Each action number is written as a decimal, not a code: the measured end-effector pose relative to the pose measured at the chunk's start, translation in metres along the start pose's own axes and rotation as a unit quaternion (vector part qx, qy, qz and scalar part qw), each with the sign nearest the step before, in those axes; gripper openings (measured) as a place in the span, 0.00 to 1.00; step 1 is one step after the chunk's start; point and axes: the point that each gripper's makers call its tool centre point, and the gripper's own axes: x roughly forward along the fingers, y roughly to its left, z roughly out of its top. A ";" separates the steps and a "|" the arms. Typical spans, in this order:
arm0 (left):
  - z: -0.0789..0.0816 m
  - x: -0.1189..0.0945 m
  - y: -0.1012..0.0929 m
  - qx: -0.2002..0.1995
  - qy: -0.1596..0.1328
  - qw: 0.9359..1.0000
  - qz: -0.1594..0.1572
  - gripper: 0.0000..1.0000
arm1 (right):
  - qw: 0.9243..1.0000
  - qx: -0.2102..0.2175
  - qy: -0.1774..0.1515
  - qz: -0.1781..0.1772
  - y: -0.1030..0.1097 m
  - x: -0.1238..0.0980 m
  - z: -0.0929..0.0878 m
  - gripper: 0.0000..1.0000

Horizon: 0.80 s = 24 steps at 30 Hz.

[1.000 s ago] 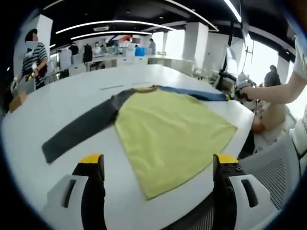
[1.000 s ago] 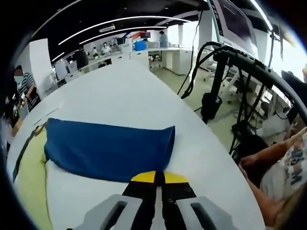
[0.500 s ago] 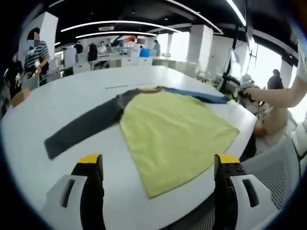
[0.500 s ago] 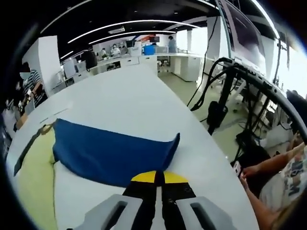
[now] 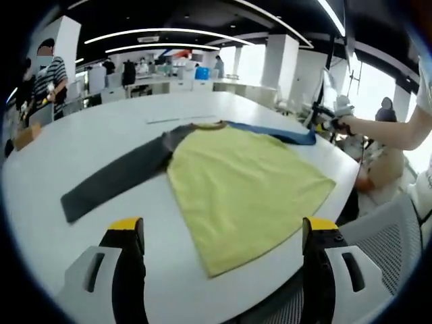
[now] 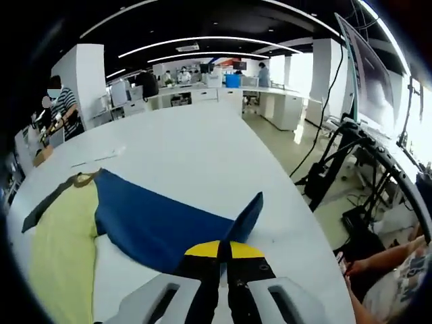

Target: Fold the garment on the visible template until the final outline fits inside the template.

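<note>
Blue cloth is what the coming fold turns on: the blue sleeve (image 6: pixel 162 226) runs lengthwise from the shirt's collar out to its cuff, and that cuff end sits right at the right gripper (image 6: pixel 217 251), whose jaws are clenched on it — the corner stands up off the table (image 6: pixel 196 148) there. In the left gripper view the same sleeve (image 5: pixel 270 133) points toward the table's far right edge, so folding it means carrying it back along its own long axis onto the yellow body (image 5: pixel 243 185).

The raglan shirt lies flat near the table's near edge, collar away, hem toward the left gripper (image 5: pixel 219 233). Its grey sleeve (image 5: pixel 115 182) stretches the opposite way, toward the left side of the table, straight and untouched. The left gripper's jaws are spread wide with nothing between them — hovering short of the hem, and the nearer tool for the grey sleeve. No template outline can be made out on the white surface.
</note>
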 end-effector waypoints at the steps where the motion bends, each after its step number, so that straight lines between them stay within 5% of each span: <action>1: 0.000 0.000 0.000 0.000 0.000 1.000 0.000 0.94 | 1.000 -0.002 -0.001 0.003 0.003 0.000 0.002 0.00; 24: 0.002 0.001 -0.003 -0.003 -0.008 1.000 -0.011 0.95 | 0.997 -0.038 -0.028 0.060 0.066 0.003 0.039 0.00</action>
